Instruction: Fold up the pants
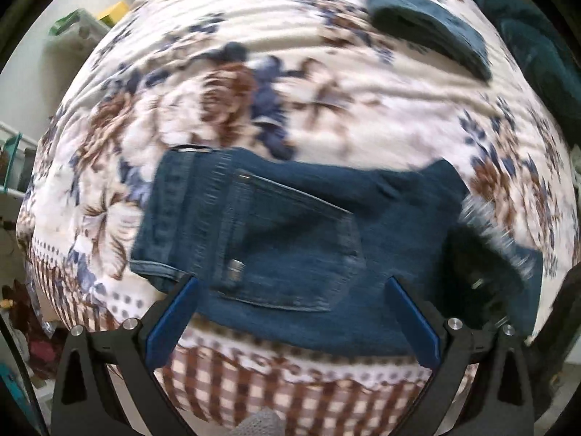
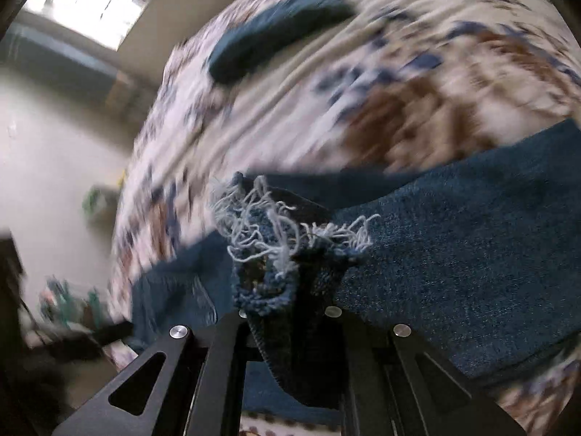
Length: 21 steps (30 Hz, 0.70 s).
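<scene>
Blue jeans [image 1: 276,239] lie on the floral bedspread [image 1: 218,83], waistband to the left, back pocket up. My left gripper [image 1: 290,290] is open, its blue fingers [image 1: 174,319] spread over the near edge of the jeans, holding nothing. My right gripper [image 2: 287,305] is shut on the frayed leg hem [image 2: 268,232] and holds it lifted above the rest of the jeans [image 2: 454,254]. That gripper and hem also show at the right of the left wrist view [image 1: 486,232].
A folded dark blue garment [image 1: 425,18] lies at the far side of the bed; it also shows in the right wrist view [image 2: 276,29]. More dark cloth [image 1: 537,36] lies at the far right. Shelves and clutter [image 1: 83,29] stand beyond the bed's left edge.
</scene>
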{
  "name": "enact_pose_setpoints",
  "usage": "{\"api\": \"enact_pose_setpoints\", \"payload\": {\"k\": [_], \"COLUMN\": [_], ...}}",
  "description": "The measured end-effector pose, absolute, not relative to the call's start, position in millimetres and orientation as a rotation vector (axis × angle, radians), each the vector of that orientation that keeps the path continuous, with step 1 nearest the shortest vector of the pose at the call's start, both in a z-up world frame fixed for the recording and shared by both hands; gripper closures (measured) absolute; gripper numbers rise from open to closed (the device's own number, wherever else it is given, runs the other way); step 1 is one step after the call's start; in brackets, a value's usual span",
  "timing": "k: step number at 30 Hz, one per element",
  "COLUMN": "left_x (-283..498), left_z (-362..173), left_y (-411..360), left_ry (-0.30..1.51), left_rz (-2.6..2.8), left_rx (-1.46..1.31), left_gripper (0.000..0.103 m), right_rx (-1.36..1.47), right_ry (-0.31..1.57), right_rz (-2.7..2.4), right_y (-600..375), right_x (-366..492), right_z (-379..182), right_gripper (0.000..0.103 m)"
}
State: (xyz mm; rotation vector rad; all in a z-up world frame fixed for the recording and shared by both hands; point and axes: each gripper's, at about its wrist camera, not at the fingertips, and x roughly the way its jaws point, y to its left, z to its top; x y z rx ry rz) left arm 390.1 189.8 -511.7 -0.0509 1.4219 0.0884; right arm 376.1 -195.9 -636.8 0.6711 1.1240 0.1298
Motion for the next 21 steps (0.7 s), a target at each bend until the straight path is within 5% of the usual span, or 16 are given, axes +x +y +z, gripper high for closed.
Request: {"api": "enact_pose_setpoints", "payload": {"k": [5,6,7,9,16,21], "left_x": [399,401,402,405,418,427], "left_z": [-523,-524,-524,-521,-532,-586], "left_y": [210,212,211,208,145,88], "left_ry": [1.452,1.455,1.458,1.454,1.457,1.464], "left_rz": [0.120,0.123,0.124,0.120,0.010,0.069], "left_rx": [-0.113,-0.137,-0.151,-0.179,-0.123,0.212], "left_gripper": [0.000,0.000,0.000,0.000,0.000,0.000], "right_rx": [0.622,0.679,0.767,0.885,0.844,0.575], "right_ry": [1.261,1.282,1.297,1.282,1.279,1.492], "right_rz": [0.140,0.162,0.213,0.248,0.015,-0.203], "right_y": [-167,-174,-184,-203,-293,-338], "right_x": [383,386,387,384,357,349], "right_z": [-661,-664,-663,-653,-609,-654], "right_gripper": [0.090,0.080,0.052,0.018,0.018,0.018]}}
